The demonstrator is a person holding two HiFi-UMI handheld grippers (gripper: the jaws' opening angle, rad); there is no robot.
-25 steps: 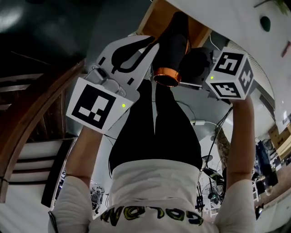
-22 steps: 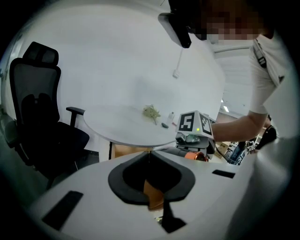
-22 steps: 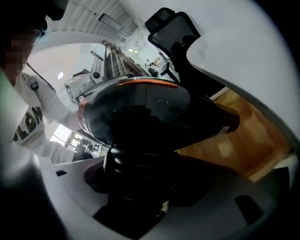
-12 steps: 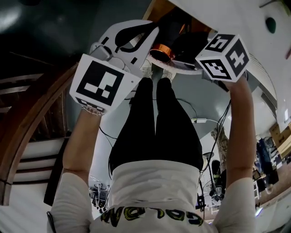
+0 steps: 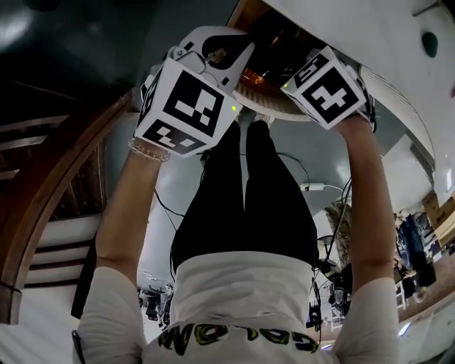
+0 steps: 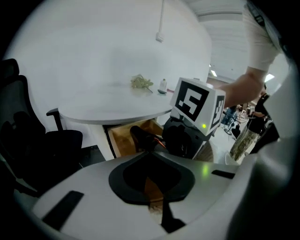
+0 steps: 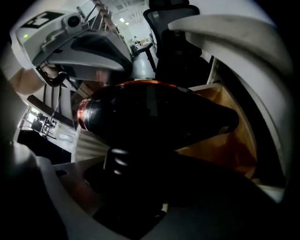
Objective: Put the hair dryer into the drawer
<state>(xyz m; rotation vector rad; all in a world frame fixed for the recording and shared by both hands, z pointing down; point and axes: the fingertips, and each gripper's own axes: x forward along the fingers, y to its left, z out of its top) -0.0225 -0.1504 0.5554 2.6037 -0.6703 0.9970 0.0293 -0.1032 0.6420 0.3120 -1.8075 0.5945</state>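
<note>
The black hair dryer with a copper ring lies crosswise in the right gripper view, its handle running down between the jaws. My right gripper is shut on that handle. It hangs over the open wooden drawer under the white table. In the head view the hair dryer shows only partly, between the two marker cubes at the drawer mouth. My left gripper is beside it, pointing down at the drawer. Its white jaws stand together with nothing between them.
A round white table stands above the drawer, with a dried sprig and a small bottle on it. A black office chair stands to the left. Cables lie on the floor near the person's feet.
Both grippers sank toward the drawer mouth, and the hair dryer went down with the right one. The left gripper rolled, so another face of its marker cube shows.
</note>
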